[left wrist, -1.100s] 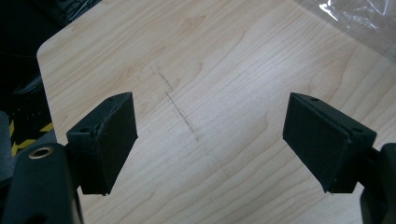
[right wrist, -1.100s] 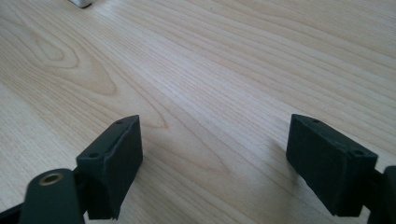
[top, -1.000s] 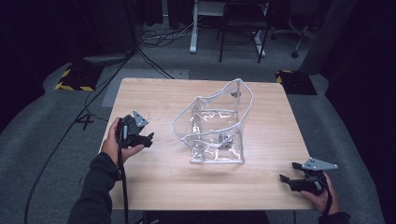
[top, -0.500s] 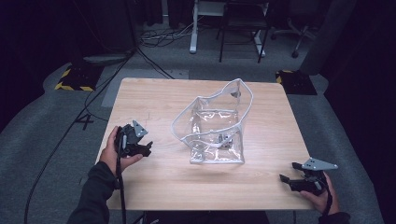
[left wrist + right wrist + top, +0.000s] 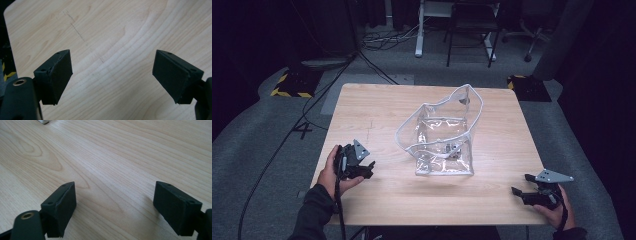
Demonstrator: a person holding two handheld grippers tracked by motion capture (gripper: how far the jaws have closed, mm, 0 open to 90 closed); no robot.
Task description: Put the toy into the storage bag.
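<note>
A clear plastic pouch with white piping stands open in the middle of the wooden table, with small metal items inside near its bottom. My left gripper is low over the table's left front part, held in a hand, well left of the pouch. Its jaws stand wide apart over bare wood with nothing between them. My right gripper rests at the front right corner, pointing left, also open over bare wood. A corner of the pouch shows at the top edge of the right gripper view.
A cable trails from the left gripper over the table's front edge. Behind the table, on grey carpet, stand a desk frame, chair legs and loose cables. Yellow-black taped blocks lie left and right at the back.
My left gripper has moved toward the table's front edge and lower. The right gripper and the pouch have stayed where they were.
</note>
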